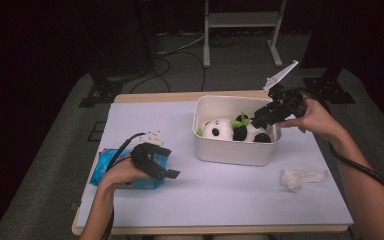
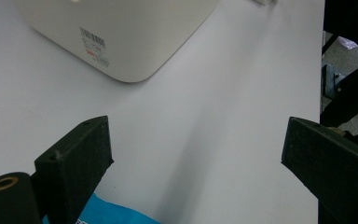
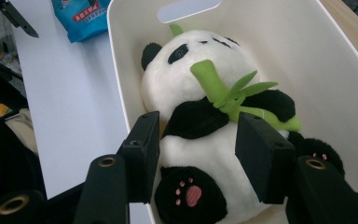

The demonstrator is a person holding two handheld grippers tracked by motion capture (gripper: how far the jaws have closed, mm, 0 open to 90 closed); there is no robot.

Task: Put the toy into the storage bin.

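Left gripper (image 1: pixel 172 174), nearest the camera, near the desk's front-left corner, held in the left hand (image 1: pixel 122 172); jaws spread wide with nothing between them, seen in the left gripper view as two black jaws well apart over bare white desk (image 2: pixel 214 140); gripper body over a blue packet (image 1: pixel 105 172) lying at the desk's left edge, a corner of the packet also visible between the jaw bases (image 2: pixel 107 212).

Right gripper (image 1: pixel 260 119), held in the right hand (image 1: pixel 312 117), poised over the right rim of a cream bin (image 1: pixel 230 152); jaws spread, one to each side of the toy's belly in the right gripper view, pads not seen pressing on the plush; grey three-cornered plate raised above the gripper toward the desk's far edge.

Panda toy (image 1: pixel 232 130) lying inside the bin, on its back, head toward the bin's left wall; white belly, black limbs, pink paw pads, green bamboo sprig (image 3: pixel 233 93) across the chest.

Bin standing right of centre, toward the desk's far edge, well apart from the packet; printed label on one wall (image 2: pixel 93 46).

Crumpled clear plastic wrap (image 1: pixel 302 177) near the desk's right edge, in front of the bin, apart from it.
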